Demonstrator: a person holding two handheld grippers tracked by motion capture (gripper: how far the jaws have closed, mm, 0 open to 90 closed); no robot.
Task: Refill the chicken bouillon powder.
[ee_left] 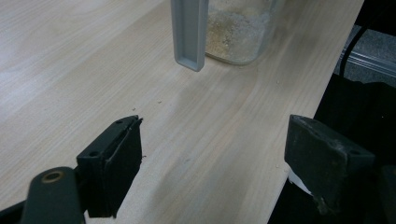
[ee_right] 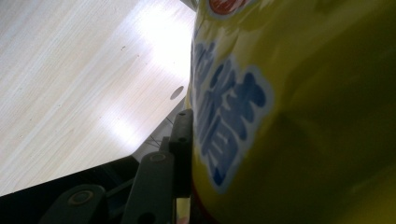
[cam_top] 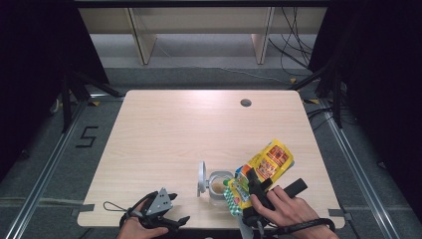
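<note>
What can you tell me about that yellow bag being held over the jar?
The yellow bag looks like a glossy plastic food pouch, printed with red and orange panels, blue lettering and a green-and-white checked end. It is clamped in the right gripper and tilted, its checked end pointing down at the open clear jar of pale crumbs near the table's front edge. In the right gripper view a black jaw presses against its side.
</note>
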